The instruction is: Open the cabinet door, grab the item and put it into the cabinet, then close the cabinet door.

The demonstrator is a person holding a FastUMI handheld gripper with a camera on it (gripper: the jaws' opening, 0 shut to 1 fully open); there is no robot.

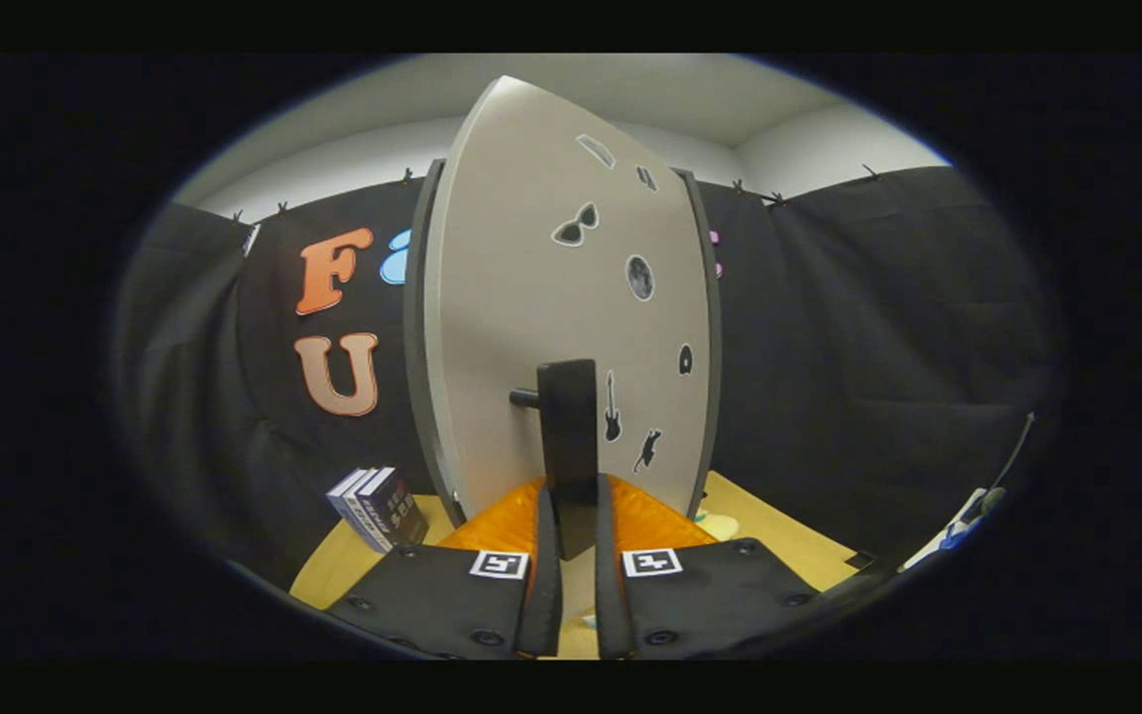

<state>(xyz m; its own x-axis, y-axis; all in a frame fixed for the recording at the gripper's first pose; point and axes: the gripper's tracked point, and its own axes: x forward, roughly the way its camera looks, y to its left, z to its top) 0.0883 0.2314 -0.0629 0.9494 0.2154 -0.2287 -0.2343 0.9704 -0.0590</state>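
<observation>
Fingers [571, 555] pinch the cabinet door's handle [568, 436] | door [531, 317] barely ajar | box [380, 508] waits on table [333, 575], left | pull steadily along the hinge arc, grip firm

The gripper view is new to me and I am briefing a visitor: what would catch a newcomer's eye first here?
First, the tall pale cabinet door dotted with small stickers, rising straight ahead of the gripper. Next, its dark upright handle, standing between the fingers, which close in on its lower end from both sides. Last, a small stack of books on the wooden table, off to the left of the door's foot.
</observation>
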